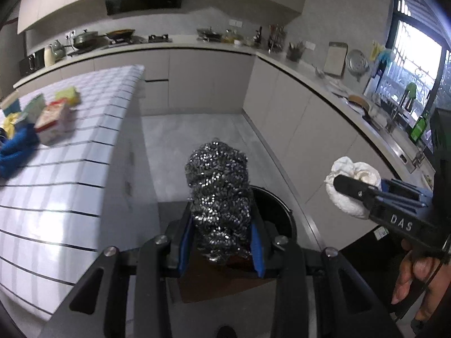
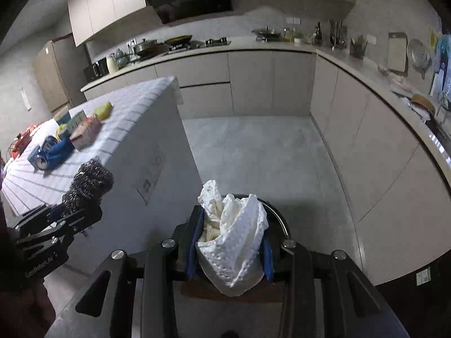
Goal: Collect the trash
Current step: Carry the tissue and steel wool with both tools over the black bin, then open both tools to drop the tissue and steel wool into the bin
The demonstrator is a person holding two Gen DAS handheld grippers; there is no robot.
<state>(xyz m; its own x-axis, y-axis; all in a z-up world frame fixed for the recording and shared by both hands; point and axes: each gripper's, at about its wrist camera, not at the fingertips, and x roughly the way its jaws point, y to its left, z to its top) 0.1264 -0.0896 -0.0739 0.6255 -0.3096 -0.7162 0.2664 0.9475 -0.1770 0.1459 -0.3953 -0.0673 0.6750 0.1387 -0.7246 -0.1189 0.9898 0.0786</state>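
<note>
My left gripper (image 1: 221,242) is shut on a steel wool scrubber (image 1: 218,197), held above the floor beside the table; the scrubber also shows in the right wrist view (image 2: 88,188). My right gripper (image 2: 229,245) is shut on a crumpled white paper towel (image 2: 234,236), which also shows in the left wrist view (image 1: 349,186), to the right of the scrubber. A black trash bin (image 1: 277,211) stands on the floor just behind both loads; in the right wrist view its rim (image 2: 277,217) shows behind the paper towel.
A table with a white checked cloth (image 1: 70,174) stands at the left with a blue cloth (image 1: 17,152), a red and white box (image 1: 52,124) and other packets. Kitchen counters (image 1: 324,79) run along the back and right. Grey floor (image 2: 259,152) lies between.
</note>
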